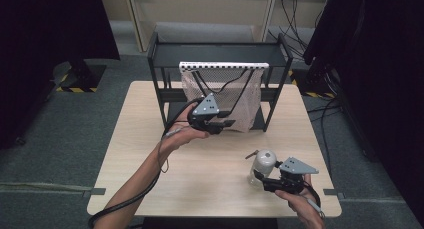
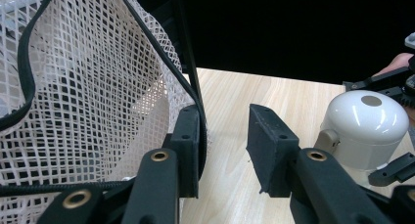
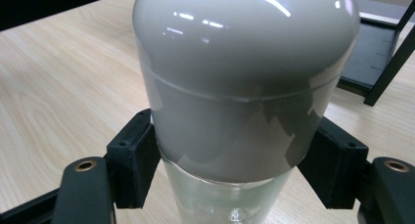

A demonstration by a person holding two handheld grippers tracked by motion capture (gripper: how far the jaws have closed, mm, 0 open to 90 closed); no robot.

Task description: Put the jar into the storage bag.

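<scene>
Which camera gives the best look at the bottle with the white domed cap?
The right gripper view: the bottle sits close up, jaws pressed against its sides. The high view shows it small on the table; the left gripper view catches its cap at the right edge.

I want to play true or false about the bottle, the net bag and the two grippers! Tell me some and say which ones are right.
1. The right gripper is shut on the bottle. True: in the right gripper view its pads press both sides of the bottle.
2. The bottle lies on its side. False: it stands upright on the table.
3. The mesh bag hangs at the front of the black rack. True.
4. The left gripper is at the bottle. False: it is at the mesh bag, one jaw against the bag's black rim.
5. The bottle has a red cap. False: the cap is pale grey-white.
</scene>
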